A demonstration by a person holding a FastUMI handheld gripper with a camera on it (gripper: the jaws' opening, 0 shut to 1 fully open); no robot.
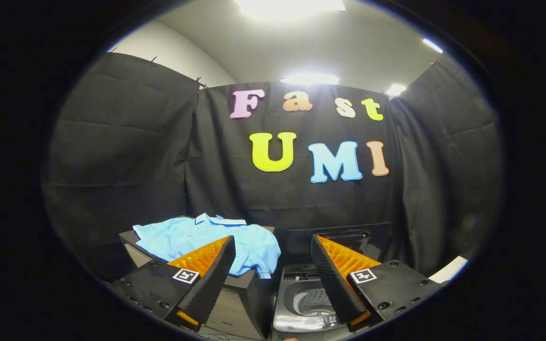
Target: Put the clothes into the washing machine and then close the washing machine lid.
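A light blue polo shirt [216, 239] lies spread on a dark stand [244, 284], beyond my left finger [202, 279] and partly draped over the stand's right edge. To the right of the stand sits a small top-loading washing machine [301, 303] with its dark lid [337, 239] raised upright at the back and the metal drum [313, 300] showing. My gripper [273, 319] is open, fingers wide apart, with nothing between them. It hovers above and in front of both, and the right finger [344, 279] overlaps the machine's opening.
Black cloth walls close the booth on three sides. A pale surface edge [450, 269] shows low at the right beyond the machine. Thin cables [228, 335] run below the stand near my left finger.
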